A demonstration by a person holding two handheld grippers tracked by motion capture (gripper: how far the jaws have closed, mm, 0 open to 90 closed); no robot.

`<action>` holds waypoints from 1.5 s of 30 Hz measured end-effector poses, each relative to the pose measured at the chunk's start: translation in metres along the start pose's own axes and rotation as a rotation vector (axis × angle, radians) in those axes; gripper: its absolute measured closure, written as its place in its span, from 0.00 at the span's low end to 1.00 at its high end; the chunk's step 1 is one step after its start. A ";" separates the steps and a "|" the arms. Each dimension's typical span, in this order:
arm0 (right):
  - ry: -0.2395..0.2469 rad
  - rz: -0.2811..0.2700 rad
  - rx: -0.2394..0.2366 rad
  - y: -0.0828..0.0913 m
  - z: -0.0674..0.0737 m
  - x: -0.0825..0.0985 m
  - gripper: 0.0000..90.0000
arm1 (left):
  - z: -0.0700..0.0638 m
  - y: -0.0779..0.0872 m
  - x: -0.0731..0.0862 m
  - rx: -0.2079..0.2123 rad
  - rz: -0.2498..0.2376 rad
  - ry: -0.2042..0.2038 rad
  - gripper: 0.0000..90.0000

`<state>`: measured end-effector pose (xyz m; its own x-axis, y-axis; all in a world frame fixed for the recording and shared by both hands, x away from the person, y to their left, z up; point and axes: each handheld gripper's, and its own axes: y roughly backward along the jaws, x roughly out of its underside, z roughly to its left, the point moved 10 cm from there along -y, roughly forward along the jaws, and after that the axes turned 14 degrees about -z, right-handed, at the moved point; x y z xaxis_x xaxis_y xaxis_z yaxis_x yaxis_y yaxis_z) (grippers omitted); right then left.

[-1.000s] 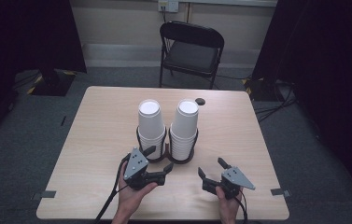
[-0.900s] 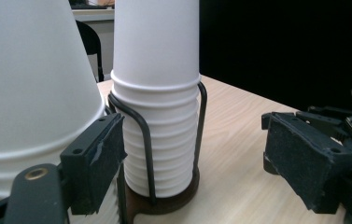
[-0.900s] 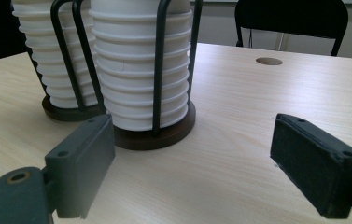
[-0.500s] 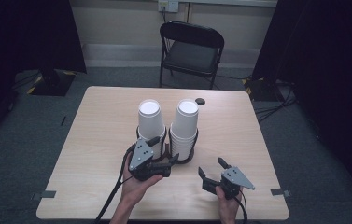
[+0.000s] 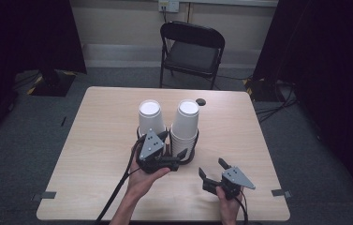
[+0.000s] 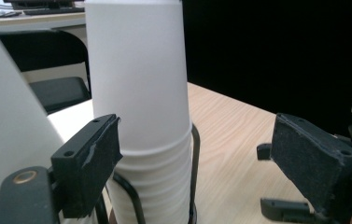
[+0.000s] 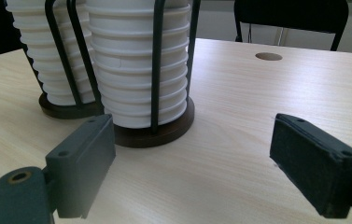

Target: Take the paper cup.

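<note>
Two tall stacks of upturned white paper cups stand in black wire holders mid-table: the left stack and the right stack. My left gripper is open, held up off the table, its jaws either side of the right stack near its lower rims, without touching it. The left stack lies just beyond its left jaw. My right gripper is open with nothing in it, low over the table to the front right. Its own view faces the right stack and that stack's dark round base.
A black folding chair stands behind the wooden table. A small dark round spot marks the tabletop behind the right stack. The left gripper's cable trails off the front edge.
My left gripper has risen and moved forward from the table's front to the right cup stack, jaws still open. The right gripper has stayed in place.
</note>
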<state>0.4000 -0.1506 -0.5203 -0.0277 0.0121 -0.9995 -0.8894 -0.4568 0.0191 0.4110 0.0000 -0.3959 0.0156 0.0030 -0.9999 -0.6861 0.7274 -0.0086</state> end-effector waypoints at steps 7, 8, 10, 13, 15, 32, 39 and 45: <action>0.010 -0.007 0.005 0.000 0.000 -0.001 0.15 | -0.001 -0.011 -0.011 0.001 -0.009 -0.018 0.18; 0.010 -0.007 0.005 0.000 0.000 -0.001 0.15 | -0.001 -0.011 -0.011 0.001 -0.009 -0.018 0.18; 0.014 -0.004 0.002 0.000 0.001 0.000 0.15 | -0.001 -0.013 -0.017 -0.006 -0.004 -0.043 0.18; 0.024 -0.005 0.003 0.000 0.002 0.000 0.15 | 0.002 -0.015 -0.024 -0.013 -0.003 -0.057 0.18; 0.026 -0.012 0.004 0.001 0.002 -0.001 0.15 | 0.005 -0.018 -0.029 -0.019 -0.004 -0.070 0.18; 0.018 -0.009 -0.007 0.000 0.002 -0.001 0.15 | 0.023 -0.049 -0.045 -0.072 0.010 -0.096 0.18; 0.012 -0.008 -0.013 0.001 0.002 -0.001 0.16 | 0.028 -0.062 -0.047 -0.069 0.033 -0.069 0.17; 0.006 -0.014 -0.014 0.001 0.002 -0.001 0.16 | 0.030 -0.070 -0.047 -0.090 0.035 -0.070 0.17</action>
<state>0.3986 -0.1494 -0.5192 -0.0128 0.0133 -0.9998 -0.8830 -0.4693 0.0051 0.4801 -0.0308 -0.3477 0.0391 0.0781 -0.9962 -0.7496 0.6616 0.0225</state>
